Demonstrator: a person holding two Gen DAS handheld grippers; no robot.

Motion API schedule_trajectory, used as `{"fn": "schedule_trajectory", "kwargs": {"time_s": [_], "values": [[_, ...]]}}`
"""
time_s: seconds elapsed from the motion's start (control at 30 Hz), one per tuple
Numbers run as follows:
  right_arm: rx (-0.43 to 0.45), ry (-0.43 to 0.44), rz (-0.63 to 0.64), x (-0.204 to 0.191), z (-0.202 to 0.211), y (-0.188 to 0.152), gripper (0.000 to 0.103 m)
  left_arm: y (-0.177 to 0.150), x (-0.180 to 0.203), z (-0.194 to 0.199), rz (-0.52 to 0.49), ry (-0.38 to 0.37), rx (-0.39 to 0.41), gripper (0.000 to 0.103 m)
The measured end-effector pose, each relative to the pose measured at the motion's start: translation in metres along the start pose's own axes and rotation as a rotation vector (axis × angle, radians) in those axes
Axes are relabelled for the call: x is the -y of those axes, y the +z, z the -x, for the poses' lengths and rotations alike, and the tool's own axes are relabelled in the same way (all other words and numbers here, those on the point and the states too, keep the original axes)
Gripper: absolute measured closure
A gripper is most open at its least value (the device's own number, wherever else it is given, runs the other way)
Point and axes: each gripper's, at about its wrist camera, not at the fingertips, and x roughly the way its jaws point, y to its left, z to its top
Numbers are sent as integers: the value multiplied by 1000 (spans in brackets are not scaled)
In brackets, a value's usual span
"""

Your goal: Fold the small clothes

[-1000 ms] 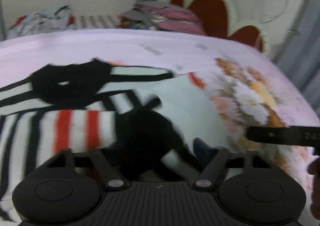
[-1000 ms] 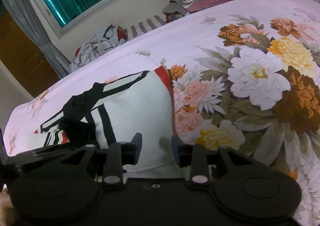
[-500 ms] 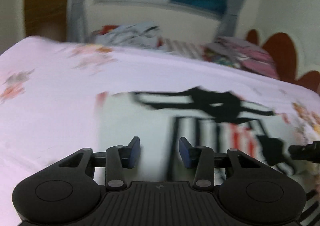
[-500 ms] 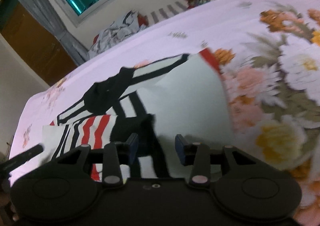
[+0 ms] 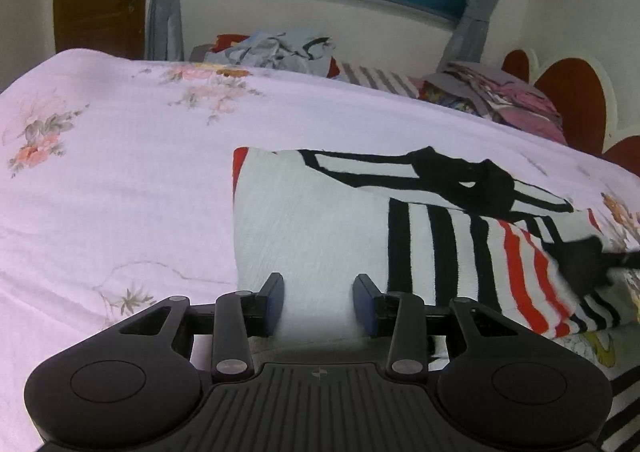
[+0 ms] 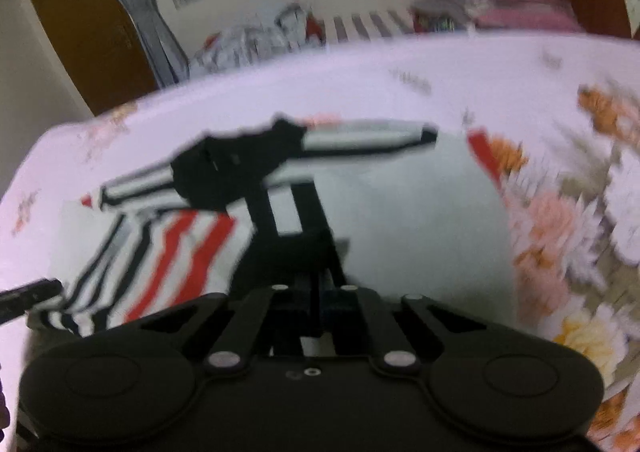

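Two hand-held grippers on one limp, light knit top (image 5: 320,220): right hand-held gripper (image 6: 318,306) clenched on its black cuff, left hand-held gripper (image 5: 318,302) released over the white hem, the best edge to pinch.

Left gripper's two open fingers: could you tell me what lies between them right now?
In the left wrist view, the white part of the striped garment fills the gap between the left gripper fingers; nothing else lies there.
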Motion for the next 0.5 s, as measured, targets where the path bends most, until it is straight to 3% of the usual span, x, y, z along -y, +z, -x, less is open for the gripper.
{"fn": "schedule_trajectory", "kwargs": {"time_s": [0.1, 0.27, 0.4, 0.47, 0.5], "values": [[24, -8, 10, 2, 12, -1, 100, -3, 2, -8, -32, 11, -23, 64], [-16, -68, 0, 10, -2, -18, 102, -2, -1, -8, -19, -13, -7, 63], [-70, -57, -11, 13, -14, -28, 101, -1, 3, -15, -90, 4, -39, 63], [-22, -52, -42, 15, -5, -21, 92, 4, 1, -12, -85, -12, -35, 63], [12, -57, -51, 16, 0, -18, 69, 8, -1, -10, -83, -18, -19, 63]]}}
